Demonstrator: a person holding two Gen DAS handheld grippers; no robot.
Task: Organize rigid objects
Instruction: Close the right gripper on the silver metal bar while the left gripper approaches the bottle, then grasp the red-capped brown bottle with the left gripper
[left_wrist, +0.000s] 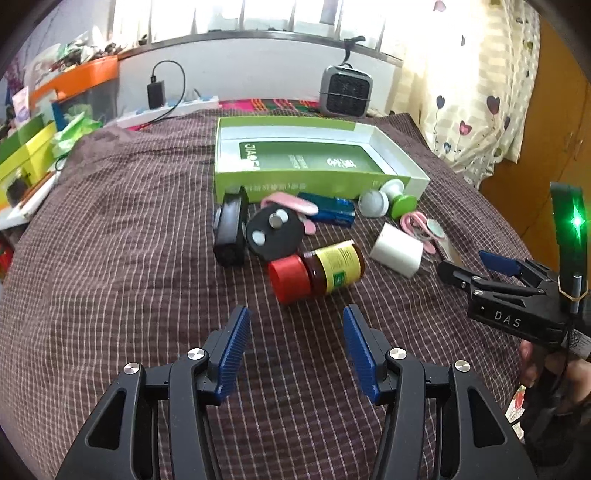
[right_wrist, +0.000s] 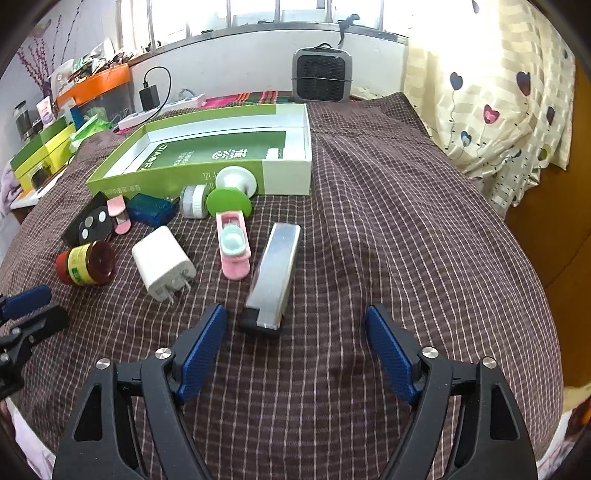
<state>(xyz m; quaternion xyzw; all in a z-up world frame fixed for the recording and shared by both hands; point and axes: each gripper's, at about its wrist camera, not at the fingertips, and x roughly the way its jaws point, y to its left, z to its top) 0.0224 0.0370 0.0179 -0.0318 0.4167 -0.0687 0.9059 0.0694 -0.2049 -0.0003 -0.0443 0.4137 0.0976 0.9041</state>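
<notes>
Blue ribbed pads frame both views: the left tongs (left_wrist: 295, 317) hang released over the checked cloth (left_wrist: 110, 258), and the right tongs (right_wrist: 295, 317) are likewise spread wide and grasp nothing. Whether the surface under the cloth is a bed or a table cannot be told.

Just ahead of the left tongs lies a jar (left_wrist: 317, 271) on its side, red cap toward the camera. It looks like glass, so probably the heaviest and most breakable piece here, and round enough to roll; I would close across the cap or the labelled belly, square to its axis.

Just ahead of the right tongs lies a silver stapler (right_wrist: 273, 277), end toward the camera. It is stiff, its top looks slick, and it seems best gripped across its narrow sides near the middle. Beside it are a white charger (right_wrist: 162, 264), boxy and light with prongs to avoid, and a pink clipper (right_wrist: 232, 243).

Farther back sit a black disc (left_wrist: 273, 232), a black stapler (left_wrist: 231, 229), a blue box (left_wrist: 328, 210) and a green-and-white knob (right_wrist: 229, 192), all close against an open green tray (left_wrist: 229, 162), which is the likely place for them. Nothing is in it yet, so the sorting looks barely begun.
</notes>
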